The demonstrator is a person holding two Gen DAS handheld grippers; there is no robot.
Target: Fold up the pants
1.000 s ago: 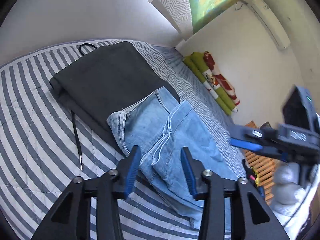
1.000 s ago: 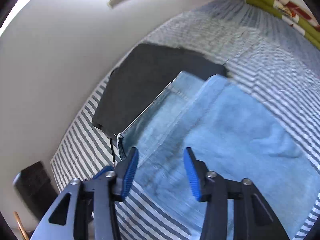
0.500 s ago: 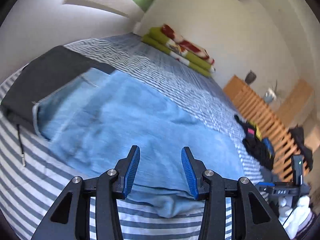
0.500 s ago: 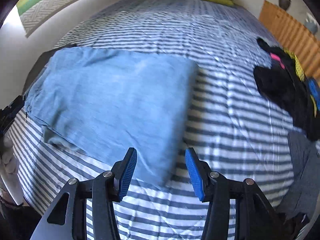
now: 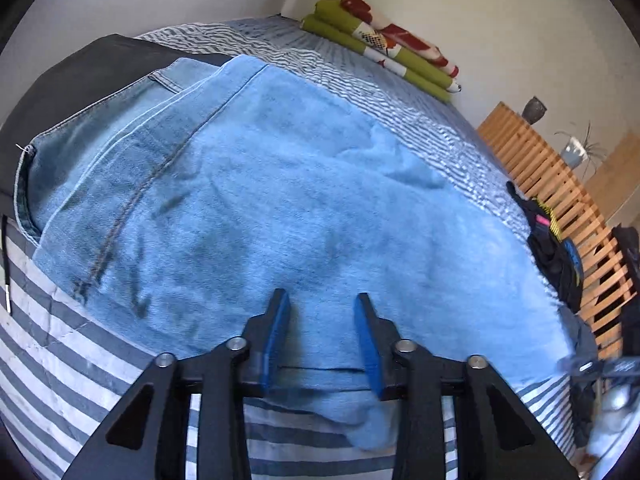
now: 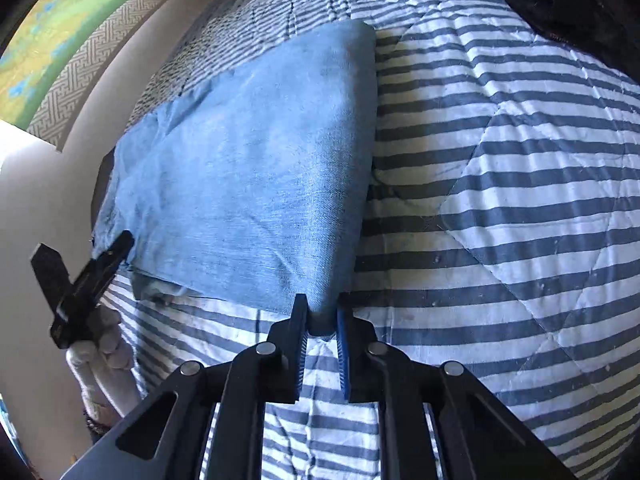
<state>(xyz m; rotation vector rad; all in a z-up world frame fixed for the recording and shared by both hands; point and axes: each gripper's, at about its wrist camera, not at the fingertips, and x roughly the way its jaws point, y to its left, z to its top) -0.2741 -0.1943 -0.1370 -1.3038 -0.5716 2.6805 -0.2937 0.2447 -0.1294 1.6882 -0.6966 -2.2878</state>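
Right wrist view: right gripper closing, pinching the jeans corner; left gripper closing astride the near hem, pads apparently not yet biting. Next, probably: lift both, fold away.

Both tools newly down on jeans

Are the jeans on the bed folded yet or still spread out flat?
Partly folded. The jeans lie doubled over, layered edges showing at the near corner, where the right claw is closing on it.

One pair of jeans, one dark garment, two grippers, one striped quilt
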